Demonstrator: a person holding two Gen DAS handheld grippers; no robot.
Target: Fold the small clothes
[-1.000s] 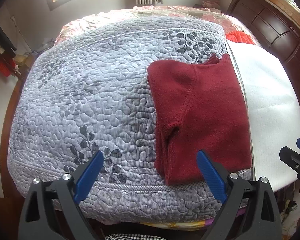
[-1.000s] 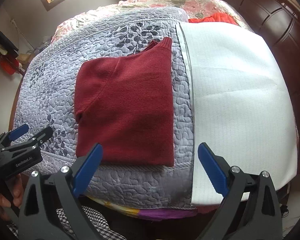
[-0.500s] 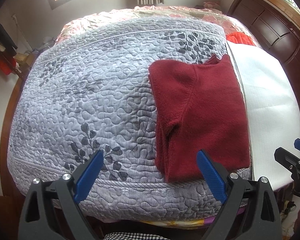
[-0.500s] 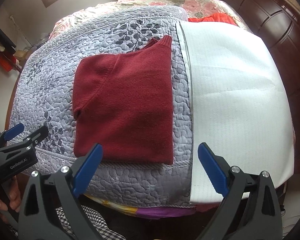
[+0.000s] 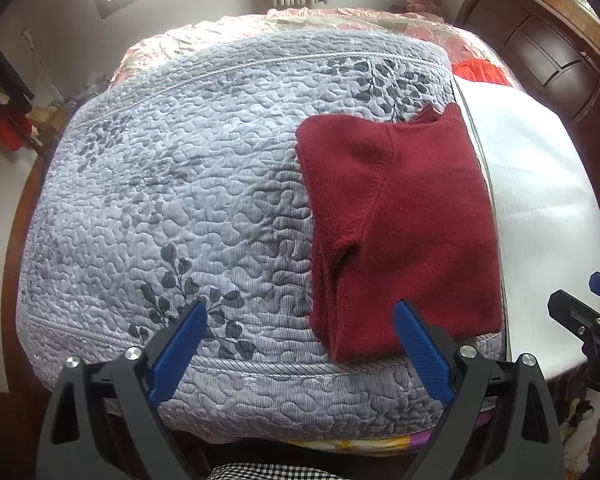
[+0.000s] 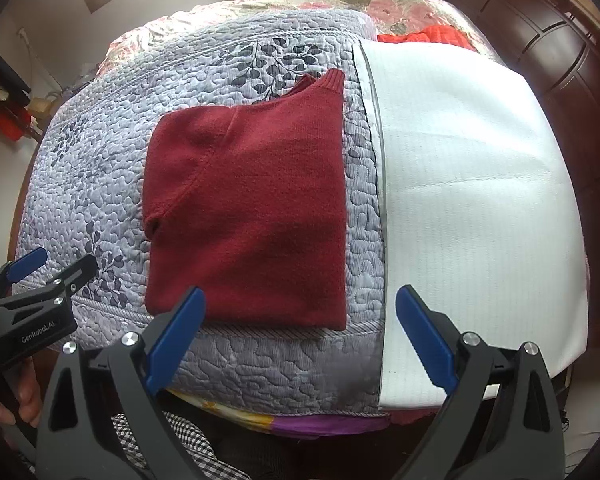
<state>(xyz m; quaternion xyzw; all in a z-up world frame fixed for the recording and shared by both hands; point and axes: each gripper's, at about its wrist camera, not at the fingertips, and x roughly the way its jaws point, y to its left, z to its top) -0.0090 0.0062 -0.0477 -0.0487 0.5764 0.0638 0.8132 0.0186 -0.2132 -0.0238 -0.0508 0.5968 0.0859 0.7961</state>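
Sweater: dark red knitted sweater (image 6: pixel 252 208), folded into a flat rectangle, lies on the grey leaf-patterned quilted bedspread (image 5: pixel 172 200), its right edge just beside the white textured sheet (image 6: pixel 468 200).
Change: across the last second both views have drawn back slightly from the sweater; the sweater itself has not moved.
Left gripper (image 5: pixel 300 344): jaws apart, empty, hanging off the sweater's near-left corner.
Right gripper (image 6: pixel 300 328): jaws apart, empty, off the sweater's near-right corner.
Meaning: this fold looks finished and released; judging by that, a further half-fold or moving it aside remains.
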